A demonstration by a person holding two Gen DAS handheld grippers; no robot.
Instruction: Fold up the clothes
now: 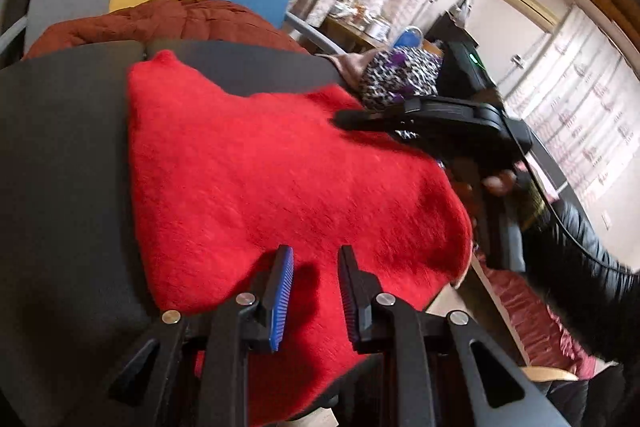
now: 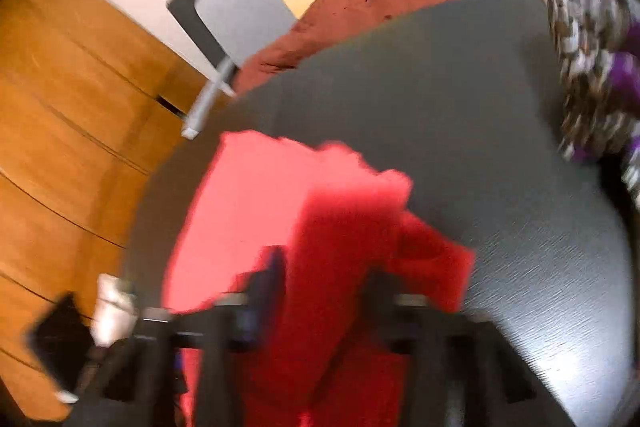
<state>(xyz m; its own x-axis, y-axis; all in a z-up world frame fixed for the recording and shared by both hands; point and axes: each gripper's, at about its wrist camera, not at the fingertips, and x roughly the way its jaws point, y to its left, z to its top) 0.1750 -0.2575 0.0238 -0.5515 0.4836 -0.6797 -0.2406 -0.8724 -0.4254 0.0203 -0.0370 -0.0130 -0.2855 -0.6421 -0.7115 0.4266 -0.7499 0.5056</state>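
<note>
Red sweater (image 1: 280, 167): on the grey counter (image 1: 60, 167), partly folded, more folds remain.
Left tool (image 1: 314, 291): spread, empty.
Right tool (image 2: 324, 291): pinching the sweater.

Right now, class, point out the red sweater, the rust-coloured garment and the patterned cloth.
red sweater (image 1: 280, 167), left wrist view, middle.
rust-coloured garment (image 1: 180, 23), left wrist view, top folds.
patterned cloth (image 1: 400, 75), left wrist view, centre.
</note>
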